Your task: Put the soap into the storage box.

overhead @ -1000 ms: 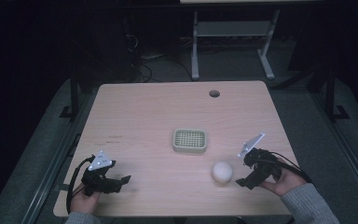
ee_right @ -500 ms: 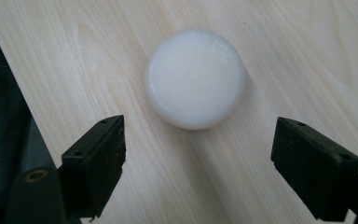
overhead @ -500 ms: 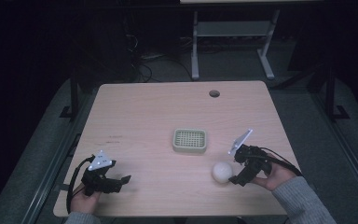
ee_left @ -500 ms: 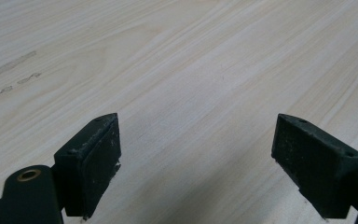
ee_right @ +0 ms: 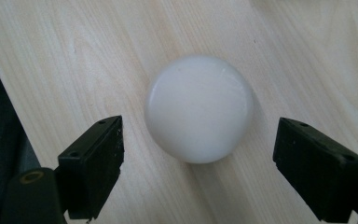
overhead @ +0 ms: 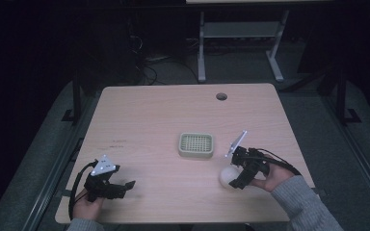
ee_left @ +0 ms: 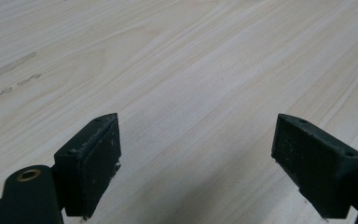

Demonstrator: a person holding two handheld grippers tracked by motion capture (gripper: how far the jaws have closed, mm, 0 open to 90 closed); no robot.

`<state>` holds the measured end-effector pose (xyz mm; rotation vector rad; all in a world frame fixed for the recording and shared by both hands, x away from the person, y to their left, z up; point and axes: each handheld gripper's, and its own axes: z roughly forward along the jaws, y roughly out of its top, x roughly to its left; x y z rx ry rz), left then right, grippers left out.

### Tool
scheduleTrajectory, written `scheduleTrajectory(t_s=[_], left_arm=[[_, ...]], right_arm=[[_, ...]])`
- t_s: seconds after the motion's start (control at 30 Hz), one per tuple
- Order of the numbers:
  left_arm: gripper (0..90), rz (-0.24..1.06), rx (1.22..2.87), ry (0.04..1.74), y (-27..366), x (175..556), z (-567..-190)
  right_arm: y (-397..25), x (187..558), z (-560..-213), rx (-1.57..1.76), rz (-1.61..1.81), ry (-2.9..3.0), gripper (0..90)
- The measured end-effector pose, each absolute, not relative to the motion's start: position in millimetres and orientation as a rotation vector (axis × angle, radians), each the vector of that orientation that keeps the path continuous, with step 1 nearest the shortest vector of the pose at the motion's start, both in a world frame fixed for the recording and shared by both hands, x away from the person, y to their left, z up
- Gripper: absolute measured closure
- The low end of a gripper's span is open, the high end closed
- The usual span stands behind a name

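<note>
At the lower right of the high view, the right gripper (overhead: 234, 182) stands wide open over the smooth white round ball (overhead: 229, 176), which lies on the pale wooden table (overhead: 154, 120) just ahead of the jaws, untouched. At lower left, the left gripper (overhead: 125, 186) gapes wide over bare wood. Farther up, mid-frame, sits a square beige slatted tray (overhead: 196, 145).

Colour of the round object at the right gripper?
White round object, plain; clearest in the right gripper view.

plain white ball (ee_right: 199, 109), pale green grid-patterned tray (overhead: 196, 145), light wood-grain table (overhead: 149, 120), and matte black grippers, nothing flashy
</note>
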<state>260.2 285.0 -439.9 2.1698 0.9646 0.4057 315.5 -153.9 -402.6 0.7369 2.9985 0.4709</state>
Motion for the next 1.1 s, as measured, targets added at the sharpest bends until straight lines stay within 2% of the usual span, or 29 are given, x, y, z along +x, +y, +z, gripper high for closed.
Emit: scheduleTrajectory(t_s=[1.1], left_arm=[[15.2, 0.402, 2.172, 0.955, 284, 261, -440]], right_arm=[[-126, 327, -434, 0.711, 0.249, 3.055, 15.7]])
